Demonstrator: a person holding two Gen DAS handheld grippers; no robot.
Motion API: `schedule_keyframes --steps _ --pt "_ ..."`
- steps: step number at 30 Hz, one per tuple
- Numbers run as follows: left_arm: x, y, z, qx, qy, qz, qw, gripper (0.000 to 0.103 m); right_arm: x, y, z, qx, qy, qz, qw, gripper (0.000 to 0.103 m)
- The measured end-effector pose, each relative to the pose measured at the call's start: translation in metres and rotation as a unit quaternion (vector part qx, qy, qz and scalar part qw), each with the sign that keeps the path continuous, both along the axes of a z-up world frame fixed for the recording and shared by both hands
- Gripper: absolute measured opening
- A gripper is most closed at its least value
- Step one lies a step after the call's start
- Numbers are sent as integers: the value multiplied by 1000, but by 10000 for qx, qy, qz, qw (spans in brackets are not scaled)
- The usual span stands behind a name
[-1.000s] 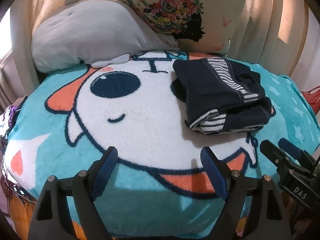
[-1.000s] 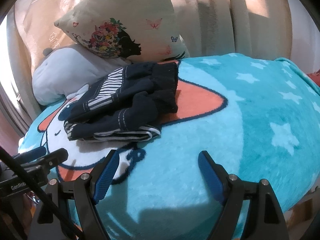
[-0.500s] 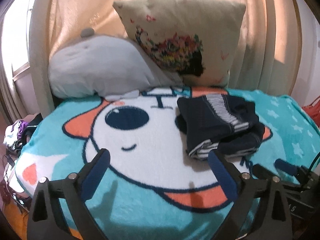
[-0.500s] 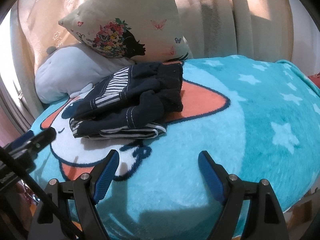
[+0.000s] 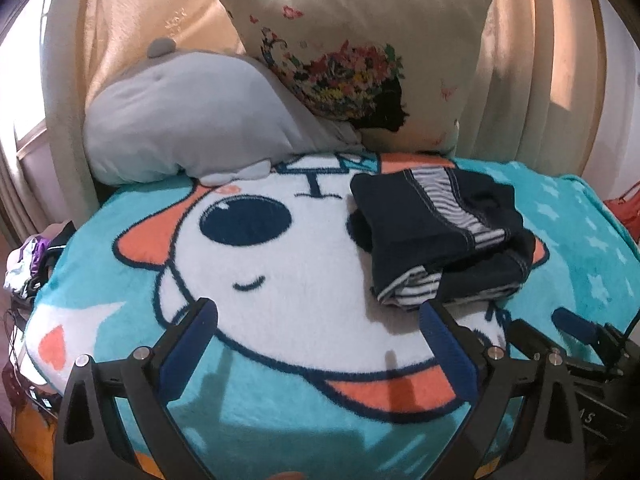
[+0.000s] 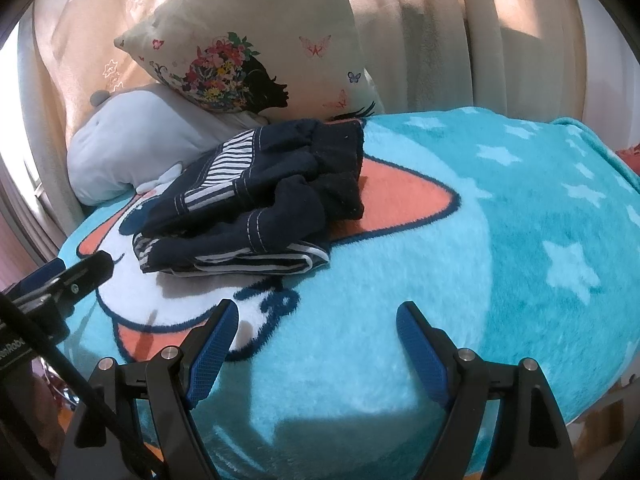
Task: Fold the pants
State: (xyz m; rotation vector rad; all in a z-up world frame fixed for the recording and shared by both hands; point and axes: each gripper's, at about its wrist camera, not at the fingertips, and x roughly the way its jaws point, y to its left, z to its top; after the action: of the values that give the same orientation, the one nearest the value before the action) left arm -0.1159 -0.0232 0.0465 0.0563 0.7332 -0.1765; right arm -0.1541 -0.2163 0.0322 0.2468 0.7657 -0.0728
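The dark navy pants (image 5: 440, 236) with striped lining lie folded in a compact bundle on the turquoise cartoon blanket (image 5: 280, 280). They also show in the right wrist view (image 6: 260, 200). My left gripper (image 5: 320, 336) is open and empty, near the blanket's front edge, short of the pants and to their left. My right gripper (image 6: 316, 336) is open and empty, held in front of the pants over the blanket (image 6: 480, 280). The right gripper's tips show at the left view's lower right (image 5: 560, 328). The left gripper's tip shows at the right view's left (image 6: 80, 276).
A grey plush cushion (image 5: 192, 120) and a floral pillow (image 5: 360, 52) lean against the beige curtain (image 5: 160, 8) behind the blanket. Clutter (image 5: 28, 260) lies off the left edge. A red item (image 5: 628, 212) sits at the far right.
Both grippers have pulled back and tilted up from the folded pants. More of the pillows and curtain is in view. The pants have not moved.
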Motion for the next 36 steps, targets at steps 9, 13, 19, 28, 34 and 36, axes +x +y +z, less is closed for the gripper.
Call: schedule_keyframes --steps 9,13,19,28,34,36 --pt "9 1 -19 -188 606 -174 9978 101 2 2 -2 -101 20 20 9999 87" --pt "9 2 -21 -204 652 -168 9975 101 3 3 -2 -153 13 24 9999 87" --pt "11 0 -27 -143 775 -201 9967 101 4 7 -1 -282 -15 52 9996 87" --pt "12 0 -29 -104 798 -172 9966 101 5 6 0 -357 -11 25 9994 87" --pt "12 -1 -29 -60 769 -193 9968 101 6 5 0 -392 12 8 9992 88" --pt "12 -1 -29 -40 762 -199 9969 101 6 5 0 -394 14 14 9992 88"
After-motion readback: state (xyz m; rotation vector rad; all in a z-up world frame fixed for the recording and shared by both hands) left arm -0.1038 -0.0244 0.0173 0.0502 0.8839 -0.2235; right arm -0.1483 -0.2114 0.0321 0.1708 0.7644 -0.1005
